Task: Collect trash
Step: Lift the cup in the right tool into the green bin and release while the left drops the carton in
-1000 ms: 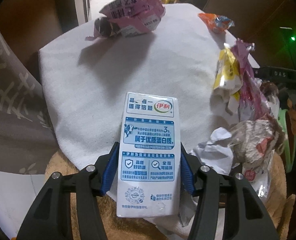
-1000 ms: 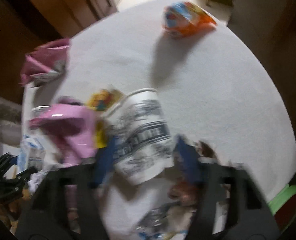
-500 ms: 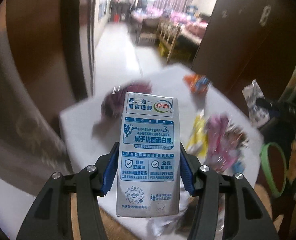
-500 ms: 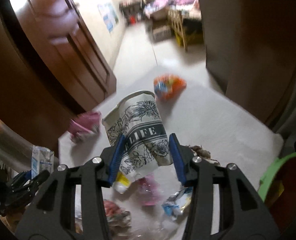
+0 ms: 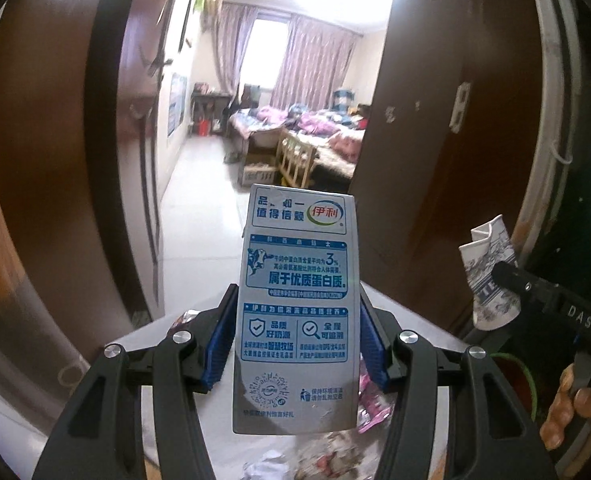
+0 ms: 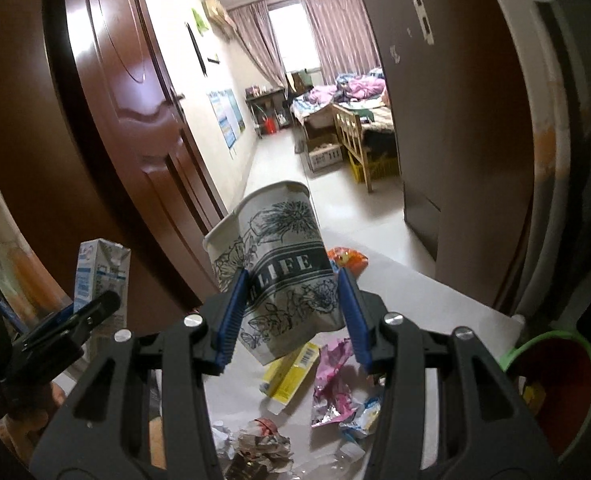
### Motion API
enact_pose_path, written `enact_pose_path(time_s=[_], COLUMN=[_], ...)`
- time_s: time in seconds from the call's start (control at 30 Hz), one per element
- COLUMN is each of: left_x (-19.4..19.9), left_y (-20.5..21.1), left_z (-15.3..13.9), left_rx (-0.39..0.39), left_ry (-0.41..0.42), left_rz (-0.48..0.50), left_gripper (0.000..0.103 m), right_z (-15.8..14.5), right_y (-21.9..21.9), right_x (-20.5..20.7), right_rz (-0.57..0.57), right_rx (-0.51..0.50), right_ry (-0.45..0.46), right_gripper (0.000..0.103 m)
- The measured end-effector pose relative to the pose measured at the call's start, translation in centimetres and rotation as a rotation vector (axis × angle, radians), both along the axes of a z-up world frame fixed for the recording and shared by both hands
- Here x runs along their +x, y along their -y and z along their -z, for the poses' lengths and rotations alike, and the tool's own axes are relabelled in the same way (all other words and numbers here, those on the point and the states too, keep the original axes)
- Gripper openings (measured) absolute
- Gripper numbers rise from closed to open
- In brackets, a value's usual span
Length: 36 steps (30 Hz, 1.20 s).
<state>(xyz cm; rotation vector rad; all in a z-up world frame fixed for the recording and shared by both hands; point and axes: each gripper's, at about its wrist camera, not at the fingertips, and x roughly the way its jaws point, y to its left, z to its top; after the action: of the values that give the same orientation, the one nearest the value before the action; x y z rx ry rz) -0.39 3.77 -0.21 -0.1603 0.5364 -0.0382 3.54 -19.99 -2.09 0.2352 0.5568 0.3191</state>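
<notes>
You have two pieces in hand. Your left gripper (image 5: pixel 293 344) is about half open, its blue pads clamped on one milk carton (image 5: pixel 297 308) standing upright between them. Your right gripper (image 6: pixel 293 316) has just closed tighter and pinches one crumpled paper cup (image 6: pixel 275 276), tilted left. Below the right jaws the white table (image 6: pixel 435 304) carries a yellow box (image 6: pixel 291 372), a pink wrapper (image 6: pixel 331 384) and crumpled paper (image 6: pixel 263 440); an orange wrapper (image 6: pixel 345 258) lies beyond them. A green-rimmed bin (image 6: pixel 555 384) sits lower right, past the table edge.
</notes>
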Motion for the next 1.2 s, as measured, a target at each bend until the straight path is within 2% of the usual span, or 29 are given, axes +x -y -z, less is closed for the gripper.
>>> enact_pose_path(time_s=[0.27,0.5,0.93,1.2], left_x=[-0.5,-0.2,0.7,0.3], left_y=[4.0,8.4,18.7,24.0], left_z=[-1.3,-0.5,2.5,4.3], left_rx=[0.019,0.028,0.052,0.066], left_ry=[0.037,0.021,-0.01,-0.041], left_rz=[0.06,0.138,0.311,0.427], left_gripper=[0.052,0.052,0.052,0.052], right_z=[-0.3,1.2,6.3,11.0], right_y=[2.6,6.8,17.6,24.1], right_x=[-1.8,-2.6,-3.9,-5.0], right_rz=[0.021,0.085,0.252,0.365], right_rx=[0.054,0.116,0.231,0.36], right_ry=[0.024,-0.017,-0.127,-0.232], right_gripper=[0.045,0.045,0.045,0.045])
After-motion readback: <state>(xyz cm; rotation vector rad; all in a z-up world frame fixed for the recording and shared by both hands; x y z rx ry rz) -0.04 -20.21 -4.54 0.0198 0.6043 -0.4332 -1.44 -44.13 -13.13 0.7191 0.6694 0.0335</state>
